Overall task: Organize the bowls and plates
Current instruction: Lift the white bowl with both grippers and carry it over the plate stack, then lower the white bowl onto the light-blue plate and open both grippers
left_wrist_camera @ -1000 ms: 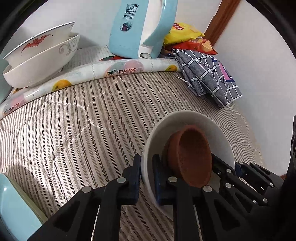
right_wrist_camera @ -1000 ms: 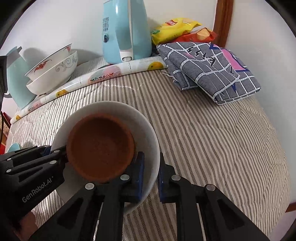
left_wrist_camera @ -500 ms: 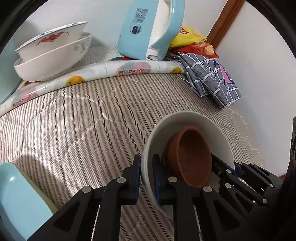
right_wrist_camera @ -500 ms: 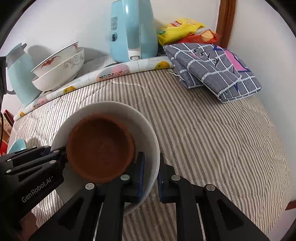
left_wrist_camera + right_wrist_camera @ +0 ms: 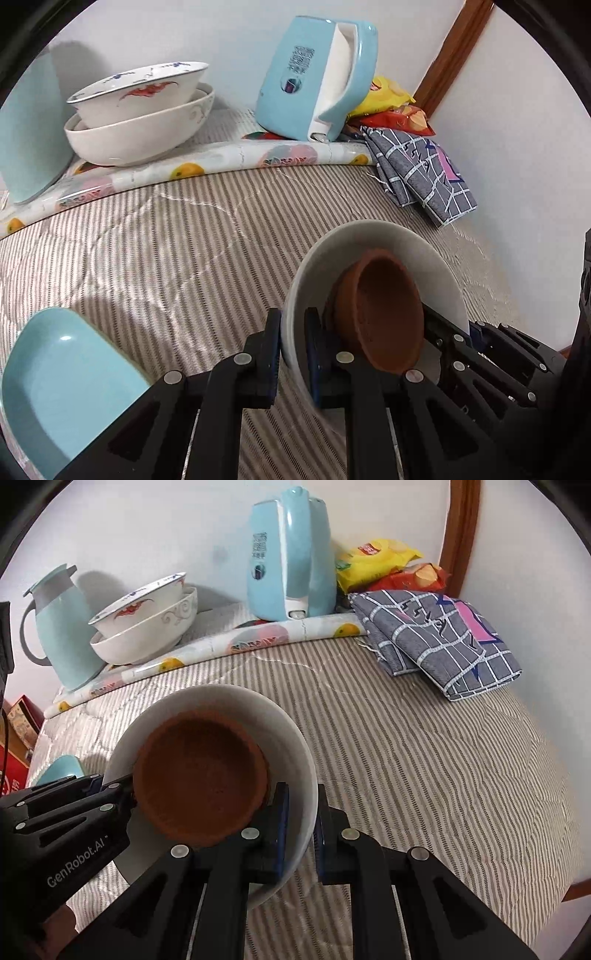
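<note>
Left wrist view first: the left claw (image 5: 293, 354) is clamped on the near rim of the white bowl (image 5: 373, 243), brown bowl (image 5: 384, 306) nested inside it. Compared with a second ago, the stacked pair of bowls (image 5: 140, 114) beside the kettle (image 5: 314, 77) looks closer, and a pale blue dish (image 5: 62, 384) has slid into view left of the white bowl. So I'd guess the carry is heading for that stack.

Right wrist view: the right claw (image 5: 299, 830) pinches the white bowl's opposite rim, both bowls up off the bed (image 5: 424, 760).

Count: four bowls, one blue dish, one kettle, one jug (image 5: 59, 627).
</note>
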### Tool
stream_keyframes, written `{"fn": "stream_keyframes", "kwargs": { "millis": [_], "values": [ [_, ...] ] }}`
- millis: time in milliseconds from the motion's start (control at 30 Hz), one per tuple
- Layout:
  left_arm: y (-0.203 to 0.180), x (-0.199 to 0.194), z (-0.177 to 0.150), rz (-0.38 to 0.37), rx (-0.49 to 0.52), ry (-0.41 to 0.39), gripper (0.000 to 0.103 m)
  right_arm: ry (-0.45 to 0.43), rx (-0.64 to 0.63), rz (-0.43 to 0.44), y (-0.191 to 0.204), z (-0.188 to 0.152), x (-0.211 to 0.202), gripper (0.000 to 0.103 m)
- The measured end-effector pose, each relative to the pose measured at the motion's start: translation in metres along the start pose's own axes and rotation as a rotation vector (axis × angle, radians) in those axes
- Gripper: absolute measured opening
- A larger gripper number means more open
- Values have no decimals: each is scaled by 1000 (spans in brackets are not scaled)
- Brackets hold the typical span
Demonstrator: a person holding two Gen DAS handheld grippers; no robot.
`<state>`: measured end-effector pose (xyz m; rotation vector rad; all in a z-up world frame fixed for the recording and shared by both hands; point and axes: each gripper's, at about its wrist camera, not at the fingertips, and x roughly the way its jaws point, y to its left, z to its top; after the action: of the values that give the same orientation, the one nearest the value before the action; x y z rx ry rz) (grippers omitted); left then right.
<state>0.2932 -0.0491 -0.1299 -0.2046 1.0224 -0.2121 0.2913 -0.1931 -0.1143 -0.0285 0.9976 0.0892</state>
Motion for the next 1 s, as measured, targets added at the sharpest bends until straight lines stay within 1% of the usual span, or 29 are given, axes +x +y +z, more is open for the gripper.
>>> {"fn": "stream_keyframes", "kwargs": {
  "millis": [333, 1000],
  "values": [
    [18, -22, -4, 24, -17, -26, 13, -19, -24, 19, 24, -2, -10, 12],
    [45, -52, -14, 59, -62, -62, 13, -45, -67, 55, 58, -5, -25, 11]
  ]
}}
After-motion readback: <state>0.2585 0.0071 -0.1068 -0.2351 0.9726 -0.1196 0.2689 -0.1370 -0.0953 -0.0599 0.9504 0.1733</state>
